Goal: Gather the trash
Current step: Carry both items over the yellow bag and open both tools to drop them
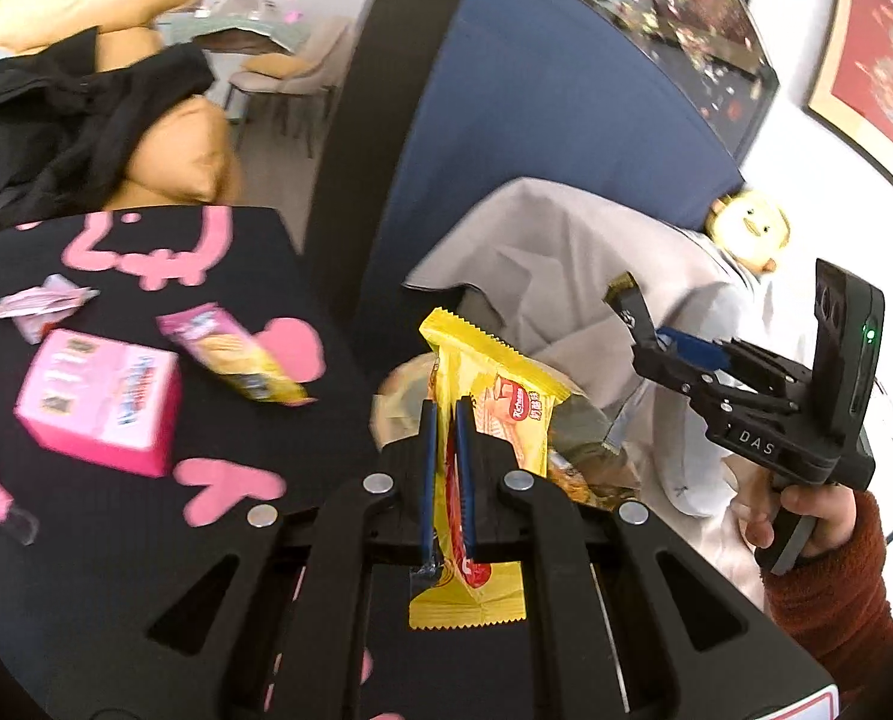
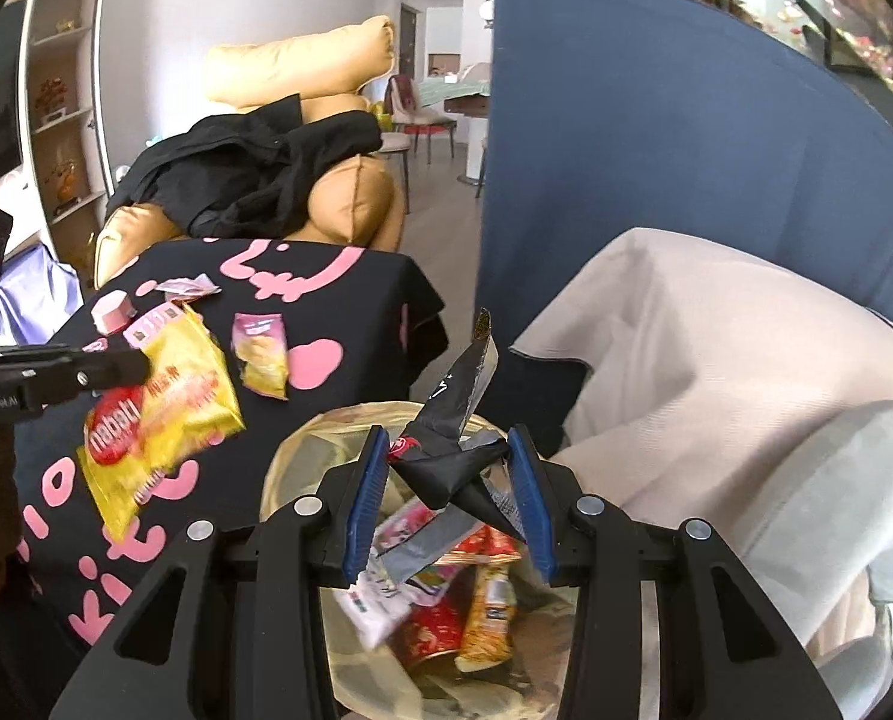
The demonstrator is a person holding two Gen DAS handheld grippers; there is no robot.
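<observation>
Our left gripper pinches yellow wrapper; our right gripper spread, black wrapper between jaws, over trash bin.

Wrappers lie in the bin, right of the table.

Yellow wrapper, pink box, black pink-patterned cloth.

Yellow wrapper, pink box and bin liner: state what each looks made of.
Yellow wrapper, held in the left hand-held gripper: glossy plastic film, going by its shine, creases and zigzag-cut end.
Pink box on the table: printed cardboard, probably; flat faces, sharp folded edges, low sheen.
Bin liner: thin translucent plastic, yellowish, wrinkled and slack over the rim.
</observation>
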